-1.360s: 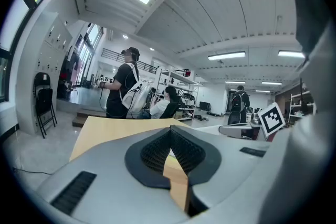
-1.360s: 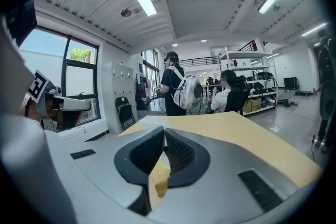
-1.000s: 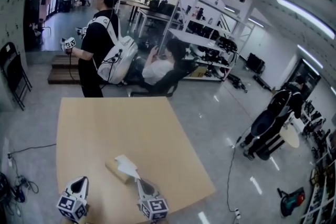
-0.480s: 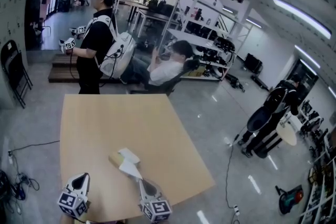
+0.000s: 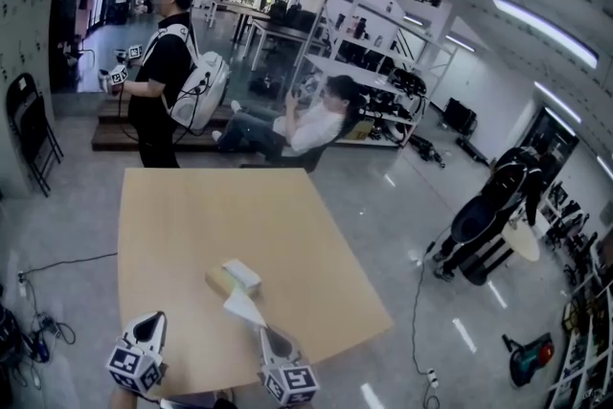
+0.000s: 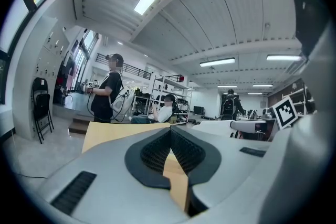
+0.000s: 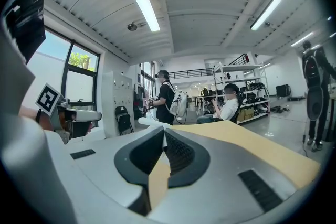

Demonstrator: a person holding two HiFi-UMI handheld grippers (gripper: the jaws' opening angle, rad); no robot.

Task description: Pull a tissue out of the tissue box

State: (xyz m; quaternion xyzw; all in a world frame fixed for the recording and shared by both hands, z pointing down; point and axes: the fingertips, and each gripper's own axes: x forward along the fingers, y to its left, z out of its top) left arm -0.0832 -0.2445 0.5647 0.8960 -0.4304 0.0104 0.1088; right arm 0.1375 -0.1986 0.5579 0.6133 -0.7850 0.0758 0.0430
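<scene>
**Tissue nearly out: pull line runs 11 to 5 o'clock**

The right gripper (image 5: 268, 334) is clenched on the tissue (image 5: 243, 306). Its own view shows a white sheet pinched at the pad tips.

In the head view the tissue box (image 5: 222, 284) sits on the table (image 5: 192, 206), at 11 o'clock from that gripper. The tissue is stretched between them along that line. I can't tell if its far edge is still in the slot. Another white sheet sits on the box top.

The left gripper (image 5: 150, 321) is closed on nothing, at 8 o'clock from the box and farther off than the right. It isn't bracing the box.

Compared with a second ago, the sheet stood up from the slot with the right gripper close in. Now it's drawn out and the gap between box and gripper is wider.

My read is that the next pull stays toward 5 o'clock.
</scene>
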